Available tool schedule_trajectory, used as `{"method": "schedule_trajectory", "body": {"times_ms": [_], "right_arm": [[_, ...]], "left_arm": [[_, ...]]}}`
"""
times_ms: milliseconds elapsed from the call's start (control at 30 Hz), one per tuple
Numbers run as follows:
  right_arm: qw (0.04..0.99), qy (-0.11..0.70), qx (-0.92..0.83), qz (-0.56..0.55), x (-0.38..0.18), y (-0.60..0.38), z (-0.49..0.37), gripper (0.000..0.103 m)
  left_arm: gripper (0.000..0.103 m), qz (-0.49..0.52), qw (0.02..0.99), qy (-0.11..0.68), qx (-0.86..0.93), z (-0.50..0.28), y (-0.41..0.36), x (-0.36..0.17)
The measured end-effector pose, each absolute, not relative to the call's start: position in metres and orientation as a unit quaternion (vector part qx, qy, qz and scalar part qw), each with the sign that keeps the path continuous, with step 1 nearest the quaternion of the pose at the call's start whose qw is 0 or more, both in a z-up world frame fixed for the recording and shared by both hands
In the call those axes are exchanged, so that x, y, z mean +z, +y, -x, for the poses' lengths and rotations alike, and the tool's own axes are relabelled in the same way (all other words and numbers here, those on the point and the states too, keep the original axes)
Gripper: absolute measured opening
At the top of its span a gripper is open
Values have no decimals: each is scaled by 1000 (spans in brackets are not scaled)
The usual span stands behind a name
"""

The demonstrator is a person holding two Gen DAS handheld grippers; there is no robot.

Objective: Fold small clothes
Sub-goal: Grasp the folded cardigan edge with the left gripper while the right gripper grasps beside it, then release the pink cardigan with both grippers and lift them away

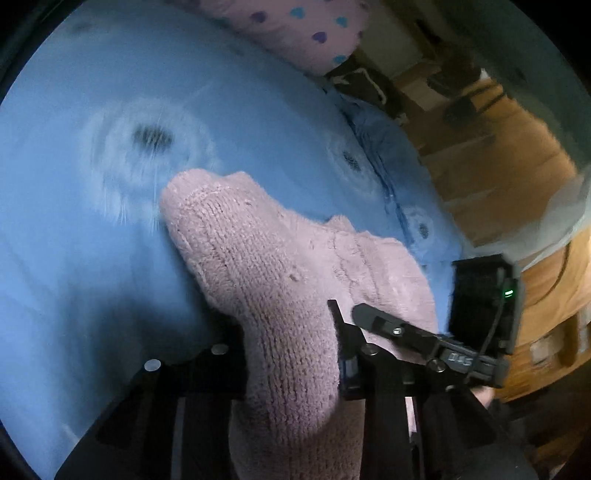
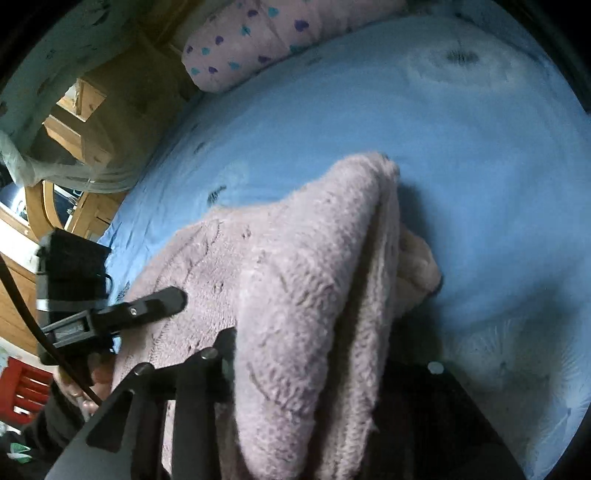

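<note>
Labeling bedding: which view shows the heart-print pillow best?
Right wrist: the pillow shows one rounded end and much of its length, hearts fairly sharp. Left wrist catches only a blurred part at the top edge.

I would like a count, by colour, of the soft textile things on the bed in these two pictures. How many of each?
Pink knitted garment: 1, between the fingers of the left gripper and of the right gripper
Pink pillow with hearts: 1
Blue bed cover with dandelion print: 1
Total: 3
</note>
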State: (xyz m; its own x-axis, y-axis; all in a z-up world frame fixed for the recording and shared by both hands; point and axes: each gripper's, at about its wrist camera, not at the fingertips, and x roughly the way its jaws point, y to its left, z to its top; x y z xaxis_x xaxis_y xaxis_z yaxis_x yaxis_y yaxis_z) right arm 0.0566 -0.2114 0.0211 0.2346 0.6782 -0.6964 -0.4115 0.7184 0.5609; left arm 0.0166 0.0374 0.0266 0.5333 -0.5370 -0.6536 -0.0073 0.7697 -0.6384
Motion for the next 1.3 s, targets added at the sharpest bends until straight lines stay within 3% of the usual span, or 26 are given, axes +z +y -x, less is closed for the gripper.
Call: {"method": "schedule_trajectory", "body": {"times_ms": [533, 967, 1067, 1133, 1300], "right_arm": [[816, 479, 299, -124, 41, -198, -134, 36], [833, 462, 281, -117, 17, -170, -219, 36], [842, 463, 262, -94, 18, -158, -220, 41], [840, 473, 250, -86, 22, -153, -218, 49], [844, 492, 199, -73, 40, -155, -210, 56]], "left_arm": [[10, 165, 865, 459, -115, -137, 51, 59], [14, 188, 861, 460, -110, -201, 79, 30], [21, 191, 861, 463, -92, -200, 80, 32], [22, 197, 867, 453, -67, -194, 82, 41], [25, 211, 888, 406, -44, -163, 91, 76]]}}
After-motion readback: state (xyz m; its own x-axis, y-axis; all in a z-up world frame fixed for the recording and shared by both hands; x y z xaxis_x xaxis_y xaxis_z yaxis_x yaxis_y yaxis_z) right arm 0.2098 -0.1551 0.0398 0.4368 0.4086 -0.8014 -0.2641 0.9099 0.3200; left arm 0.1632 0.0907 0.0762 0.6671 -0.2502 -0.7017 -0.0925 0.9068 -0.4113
